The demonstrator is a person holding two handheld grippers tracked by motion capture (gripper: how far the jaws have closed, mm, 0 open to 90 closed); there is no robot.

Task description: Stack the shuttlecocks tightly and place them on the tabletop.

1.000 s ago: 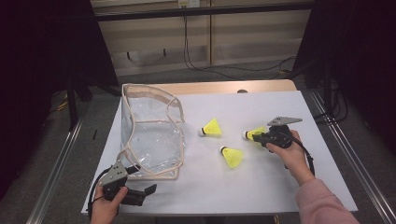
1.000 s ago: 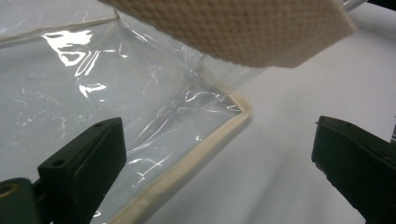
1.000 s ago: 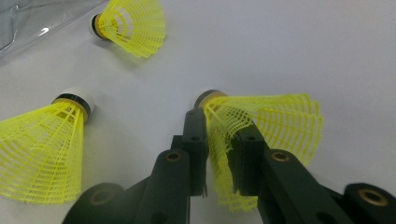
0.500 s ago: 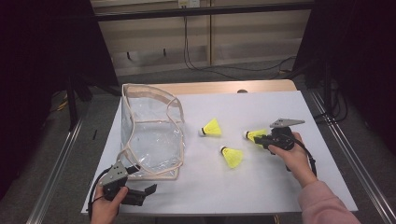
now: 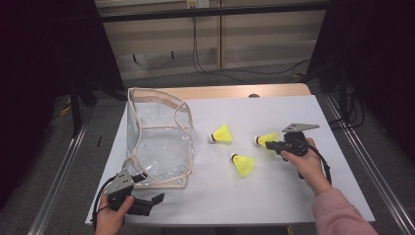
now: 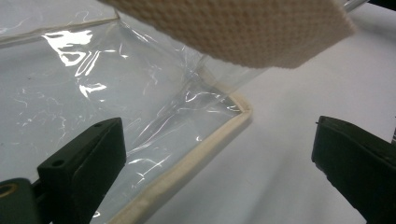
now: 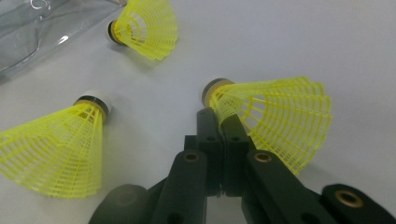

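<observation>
Your right gripper (image 5: 270,145) is at the right side of the white table (image 5: 274,205), jaws pressed together on the skirt edge of a yellow shuttlecock (image 5: 266,139). In the right gripper view the jaws meet with no gap, and the mesh skirt of that shuttlecock (image 7: 275,119) is pinched between the tips, cork end pointing away from you. Whether the shuttlecock is off the table or resting on it I can't tell from these angles.

Two more yellow shuttlecocks lie loose on the table: the middle shuttlecock (image 5: 243,164) just left of your right gripper and nearer you, and the far shuttlecock (image 5: 222,134) closer to the bag. Both lie on their sides, apart from each other and from the one you hold. In the right gripper view they sit at lower left (image 7: 60,149) and upper left (image 7: 147,28).

The clear plastic bag (image 5: 159,142) with beige trim stands on the left half of the table, mouth up.

Your left gripper (image 5: 151,203) is at the table's near left corner, just in front of the bag's near bottom edge. Its jaws are spread wide with nothing between them. In the left gripper view the bag's trimmed bottom corner (image 6: 233,123) lies between and beyond the jaws, and a beige strap (image 6: 243,28) hangs blurred across the top.
</observation>
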